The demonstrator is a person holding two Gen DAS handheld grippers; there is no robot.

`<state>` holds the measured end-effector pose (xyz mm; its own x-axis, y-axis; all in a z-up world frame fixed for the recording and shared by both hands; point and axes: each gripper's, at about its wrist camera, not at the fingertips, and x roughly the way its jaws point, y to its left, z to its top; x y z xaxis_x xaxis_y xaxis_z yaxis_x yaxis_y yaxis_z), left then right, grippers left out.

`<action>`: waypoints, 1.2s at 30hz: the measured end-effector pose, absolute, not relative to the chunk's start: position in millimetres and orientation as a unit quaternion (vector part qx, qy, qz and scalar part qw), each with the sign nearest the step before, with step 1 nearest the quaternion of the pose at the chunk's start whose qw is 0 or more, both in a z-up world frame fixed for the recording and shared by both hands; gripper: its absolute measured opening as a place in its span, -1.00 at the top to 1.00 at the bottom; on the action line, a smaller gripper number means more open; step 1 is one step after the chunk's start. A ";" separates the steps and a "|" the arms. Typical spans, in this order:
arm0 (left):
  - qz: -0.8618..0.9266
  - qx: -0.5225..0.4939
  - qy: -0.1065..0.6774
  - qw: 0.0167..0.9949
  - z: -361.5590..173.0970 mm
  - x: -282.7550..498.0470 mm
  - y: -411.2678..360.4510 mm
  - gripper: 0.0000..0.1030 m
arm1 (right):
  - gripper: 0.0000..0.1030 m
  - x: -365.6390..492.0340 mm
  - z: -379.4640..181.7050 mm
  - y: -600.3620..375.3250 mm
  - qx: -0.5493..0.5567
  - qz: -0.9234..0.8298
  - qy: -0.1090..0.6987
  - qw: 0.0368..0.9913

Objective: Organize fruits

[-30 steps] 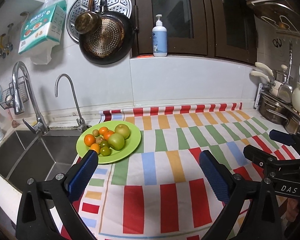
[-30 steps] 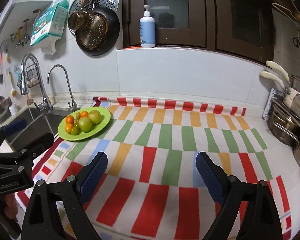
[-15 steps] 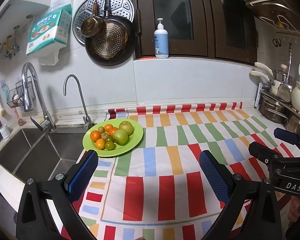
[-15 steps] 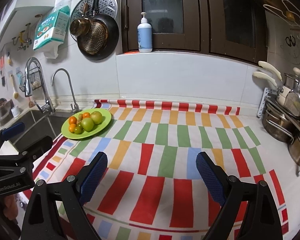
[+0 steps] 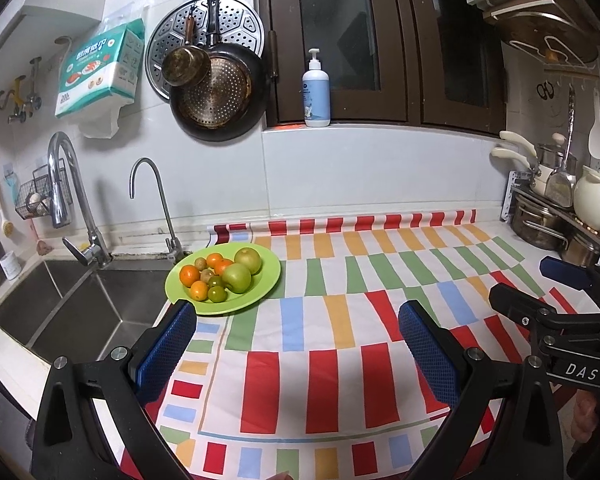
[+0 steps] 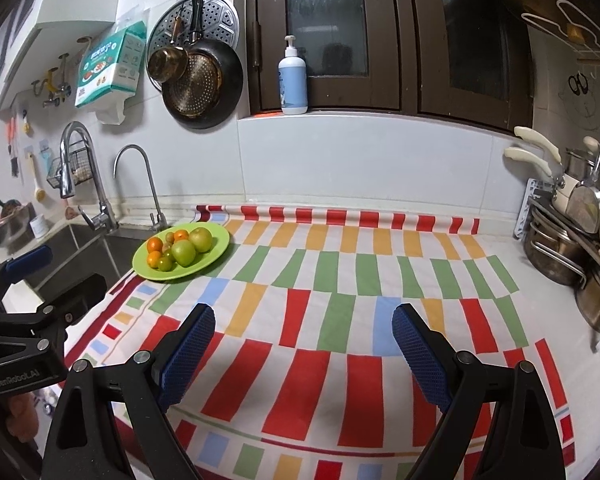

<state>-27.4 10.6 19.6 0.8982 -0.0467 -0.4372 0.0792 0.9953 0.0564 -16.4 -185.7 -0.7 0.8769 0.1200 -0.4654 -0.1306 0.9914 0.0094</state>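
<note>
On the green plate [image 5: 223,280] near the sink, we see all fruits [image 5: 220,274] gathered, both grippers' fingers [image 5: 168,344] [image 6: 420,356] spread and empty, so sorting looks either finished or pending.

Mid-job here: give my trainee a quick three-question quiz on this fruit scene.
1. True or false: the left gripper is shut on an orange.
2. The green plate sits nearest which? A) sink B) pots C) soap bottle
3. Fill in: both large green fruits lie on the plate's ___ side.

Key: 1 false, jaws open and empty; 2 A; 3 right.
</note>
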 end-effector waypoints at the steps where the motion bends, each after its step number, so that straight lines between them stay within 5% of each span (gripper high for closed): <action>1: -0.032 0.036 0.222 0.974 19.9 -28.6 10.5 -1.00 | -0.77 -17.1 -0.5 -185.8 -0.011 0.065 0.239 0.969; 36: -0.021 0.032 0.224 0.974 20.5 -29.5 16.2 -1.00 | -0.77 -18.5 0.8 -185.2 -0.013 0.069 0.239 0.969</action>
